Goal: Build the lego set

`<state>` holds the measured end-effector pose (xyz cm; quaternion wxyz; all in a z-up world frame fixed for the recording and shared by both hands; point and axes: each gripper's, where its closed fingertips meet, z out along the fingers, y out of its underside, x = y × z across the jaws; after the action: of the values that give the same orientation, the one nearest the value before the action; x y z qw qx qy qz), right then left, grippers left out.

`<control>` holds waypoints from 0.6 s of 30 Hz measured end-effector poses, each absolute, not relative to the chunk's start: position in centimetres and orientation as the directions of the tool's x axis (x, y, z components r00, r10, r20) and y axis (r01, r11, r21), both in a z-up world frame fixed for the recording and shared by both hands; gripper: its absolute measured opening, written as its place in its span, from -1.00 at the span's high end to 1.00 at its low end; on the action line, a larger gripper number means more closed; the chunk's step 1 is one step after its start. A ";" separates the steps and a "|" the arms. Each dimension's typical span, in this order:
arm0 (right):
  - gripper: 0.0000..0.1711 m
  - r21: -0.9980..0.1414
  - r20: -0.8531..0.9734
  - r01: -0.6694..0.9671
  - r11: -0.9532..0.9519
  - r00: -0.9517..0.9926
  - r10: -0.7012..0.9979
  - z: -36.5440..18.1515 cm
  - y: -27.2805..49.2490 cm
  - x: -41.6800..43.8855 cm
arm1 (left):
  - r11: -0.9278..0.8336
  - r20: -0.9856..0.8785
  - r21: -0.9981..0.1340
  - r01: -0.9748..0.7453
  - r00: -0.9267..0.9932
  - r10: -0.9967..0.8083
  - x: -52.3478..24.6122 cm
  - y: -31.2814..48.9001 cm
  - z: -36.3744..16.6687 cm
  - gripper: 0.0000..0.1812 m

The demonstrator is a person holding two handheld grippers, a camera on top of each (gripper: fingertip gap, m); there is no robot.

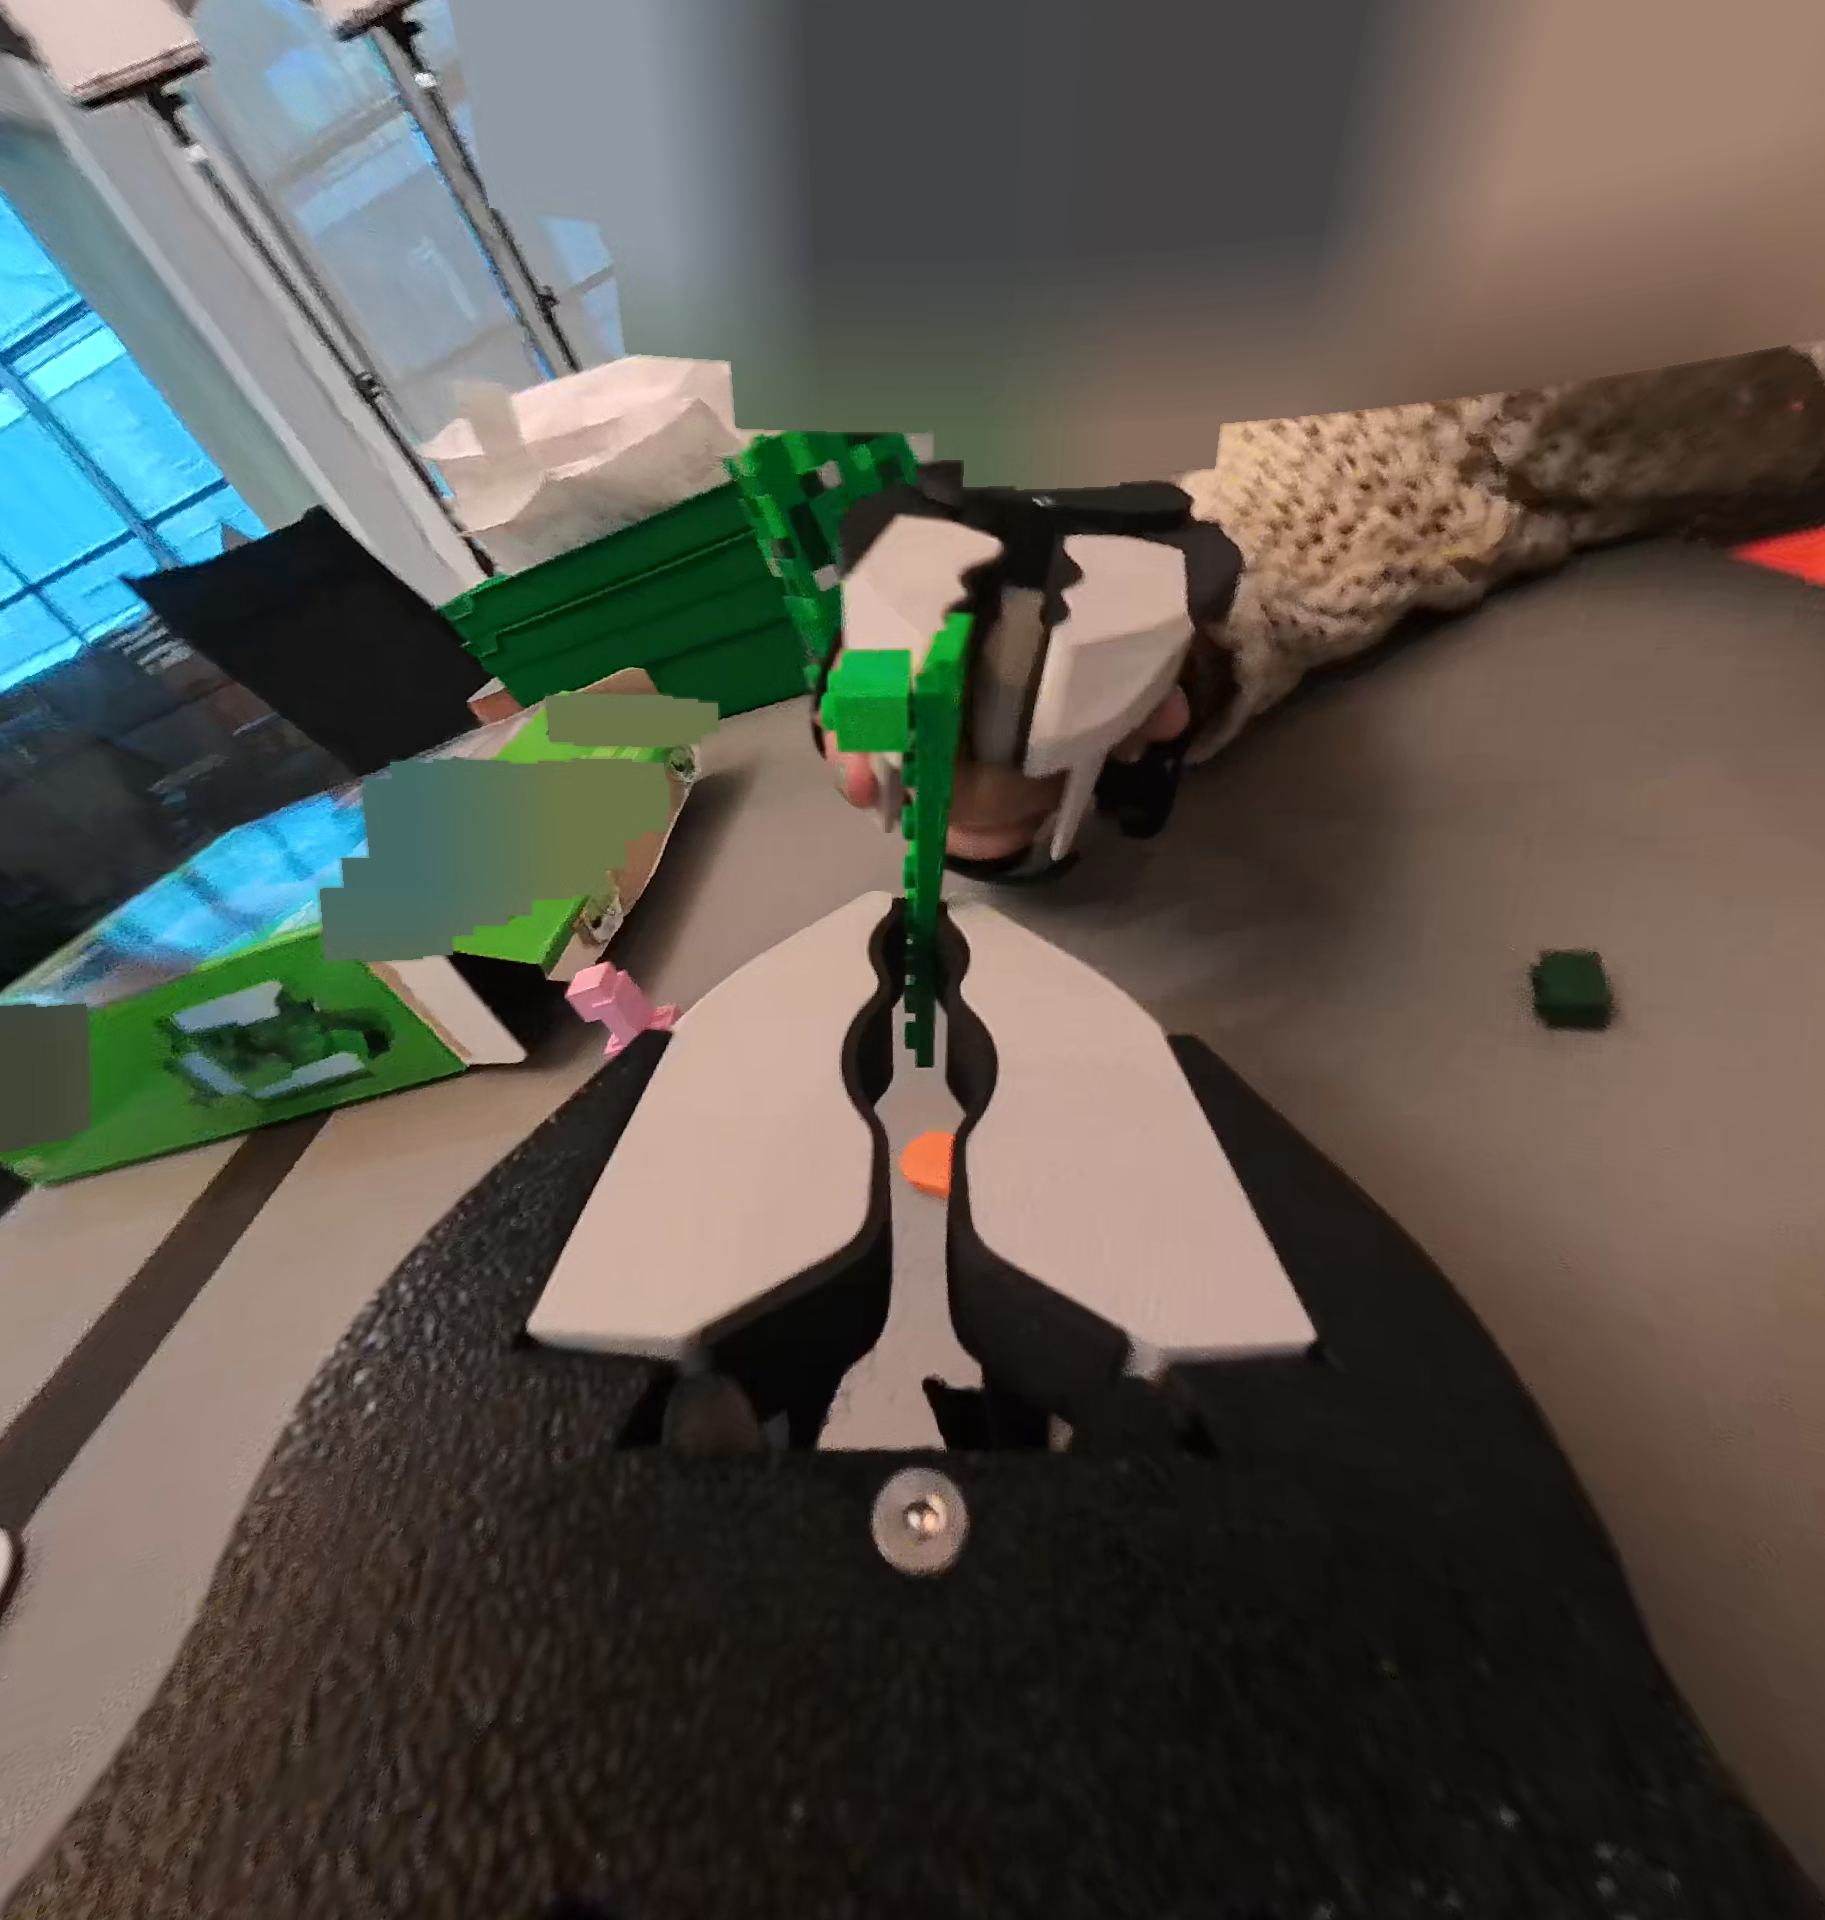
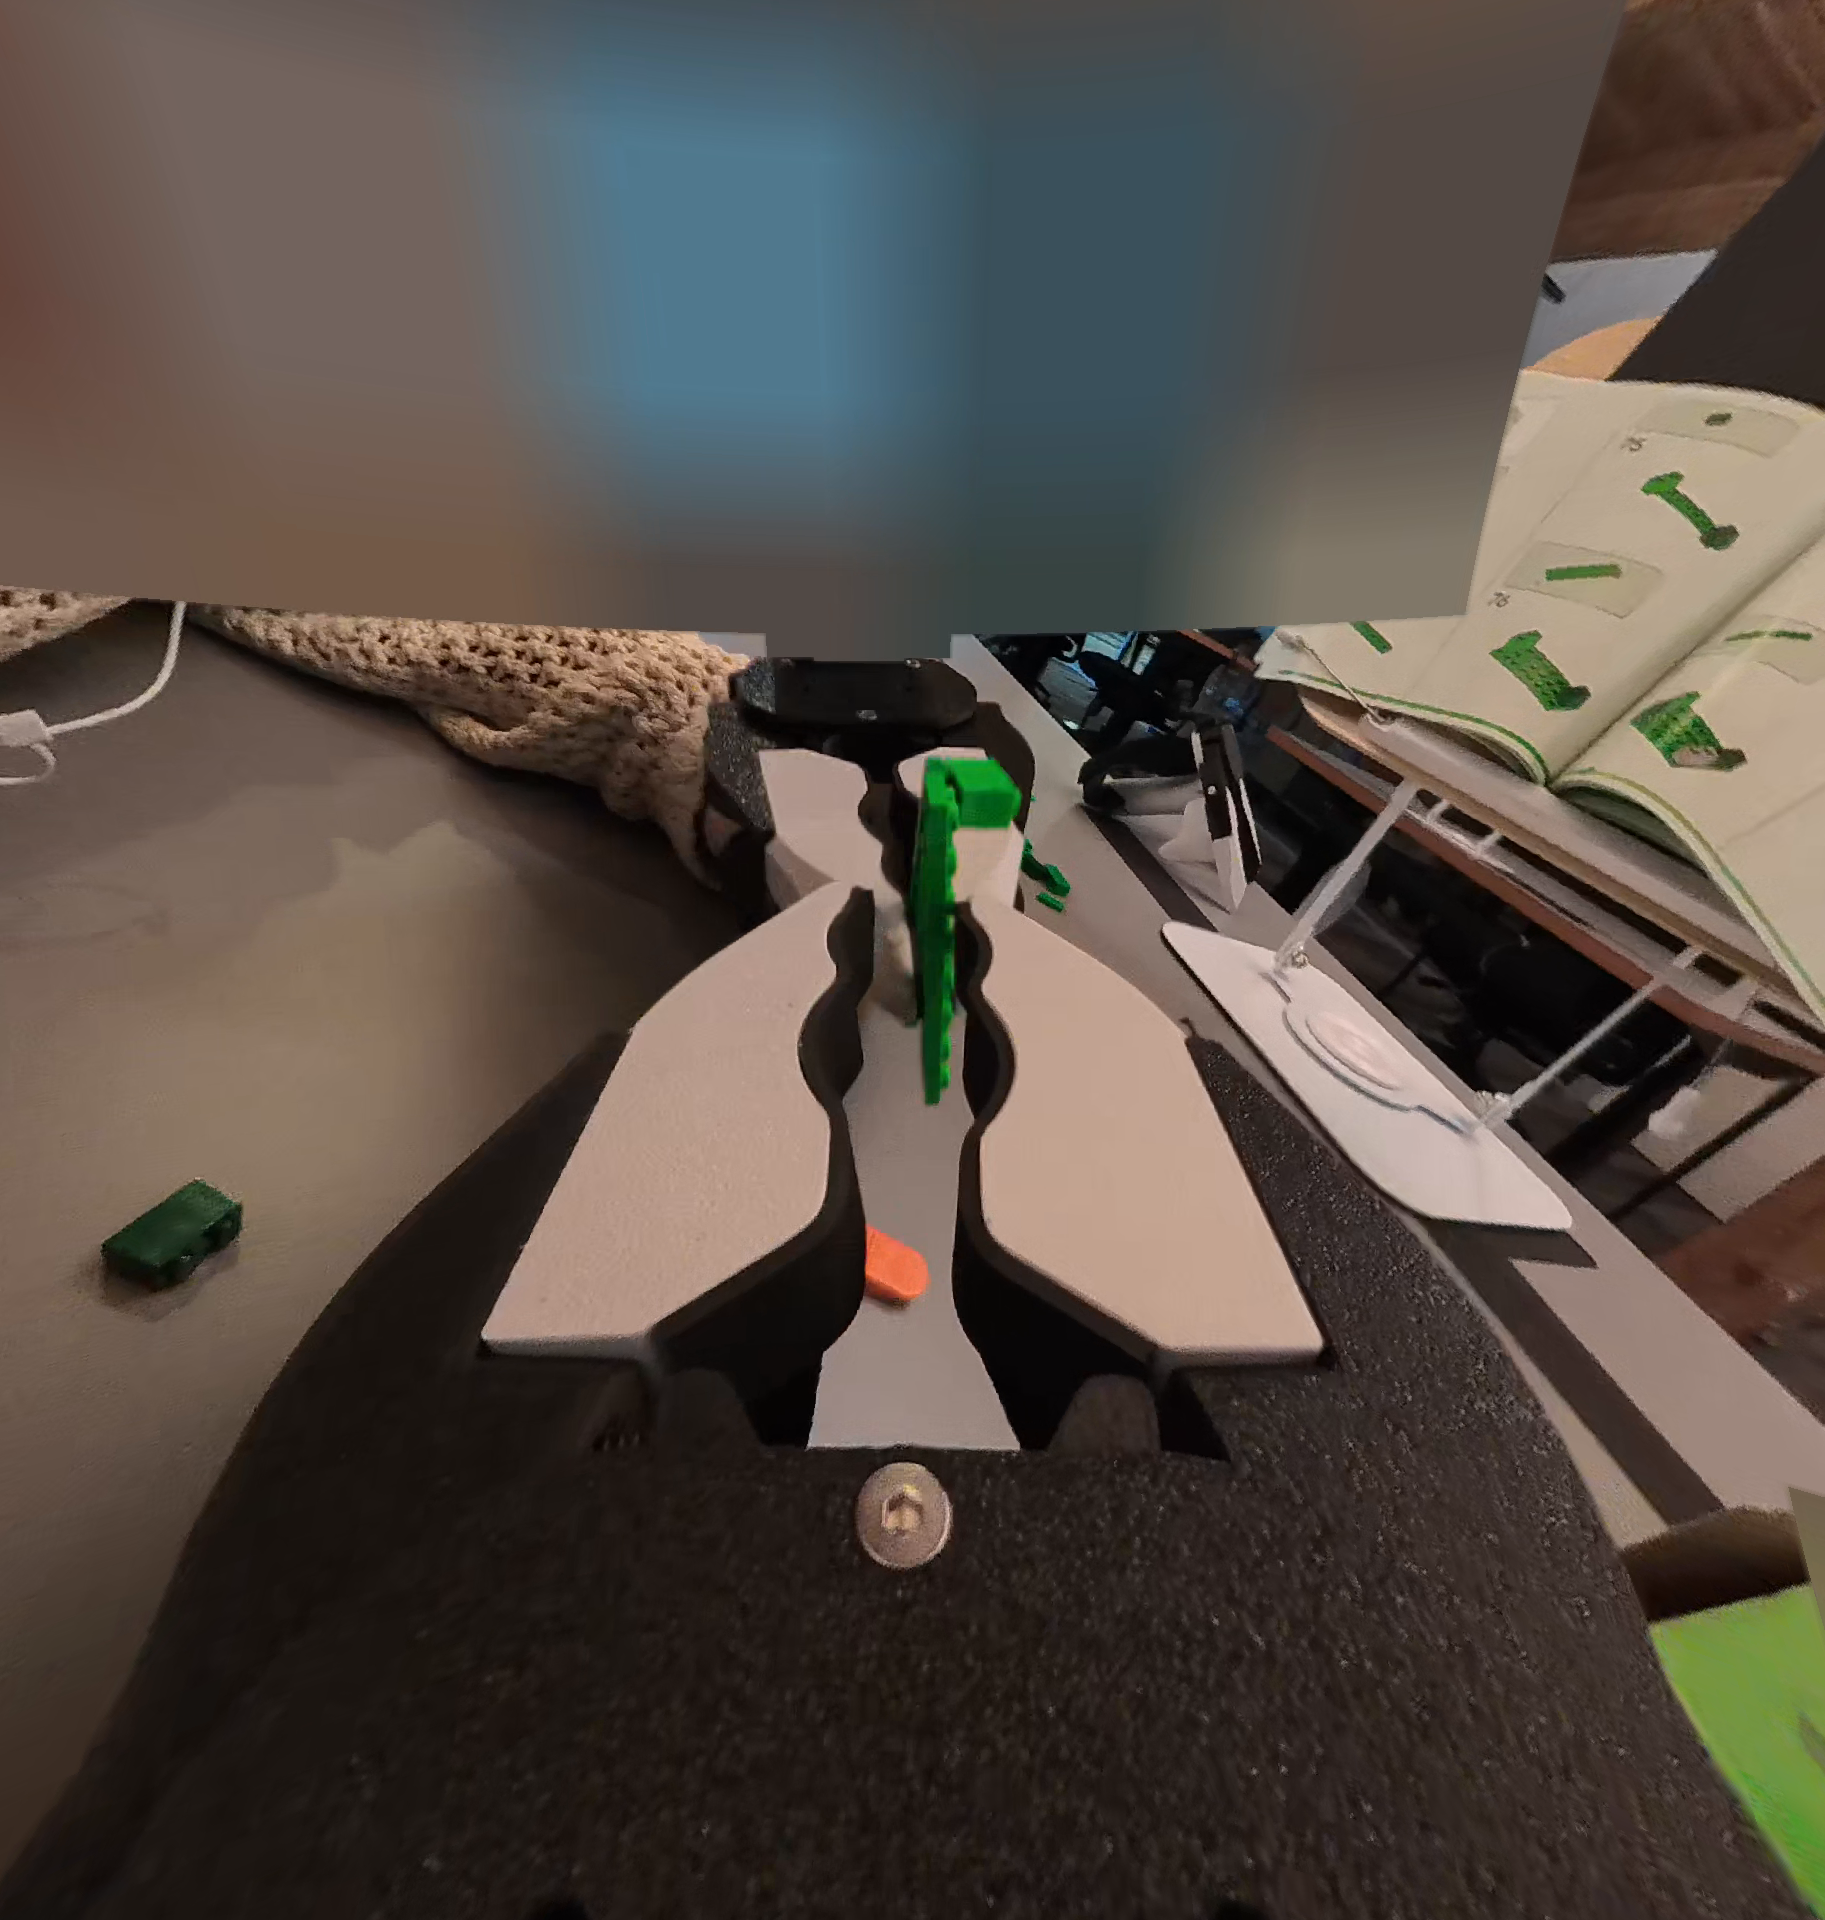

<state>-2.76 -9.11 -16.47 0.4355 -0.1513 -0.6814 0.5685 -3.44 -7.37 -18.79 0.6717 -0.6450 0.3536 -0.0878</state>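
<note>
Facing each other, the left claw (image 1: pixel 918 940) and right claw (image 2: pixel 913 925) both pinch one studded green plate (image 1: pixel 929 790) above the grey tabletop (image 1: pixel 1407 1039); a dark-green brick (image 1: pixel 1570 989) lies aside.

Grey table (image 1: pixel 1510 790), matte, crossed by a dark strip (image 1: pixel 149 1309) near one edge. Large windows (image 1: pixel 46 343) with pale frames, blue daylight admitted, seen in the left wrist view. Black tripod legs (image 1: pixel 295 281) stood against the glass. In the right wrist view, brown wood shelving (image 2: pixel 1573 935) and wood floor (image 2: pixel 1760 1268) are shown beyond the table edge.
</note>
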 end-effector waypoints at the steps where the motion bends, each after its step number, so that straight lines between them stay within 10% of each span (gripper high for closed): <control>1: 0.84 -0.917 0.398 -0.272 0.292 -0.574 0.715 -16.5 -8.8 -2.9 | 0.138 -0.332 -0.941 -0.310 0.757 -0.563 -3.7 -7.3 -18.5 0.96; 18: 0.92 -0.962 0.274 -0.154 0.227 -0.567 0.776 -16.7 -8.0 -4.1 | -0.039 -0.065 -0.994 -0.102 0.844 -0.533 -4.2 -6.6 -18.3 0.96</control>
<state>-4.12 -8.02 -16.69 0.4032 -0.2318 -0.6715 0.5768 -4.22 -6.65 -18.31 0.6551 -0.7019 0.2261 -0.1645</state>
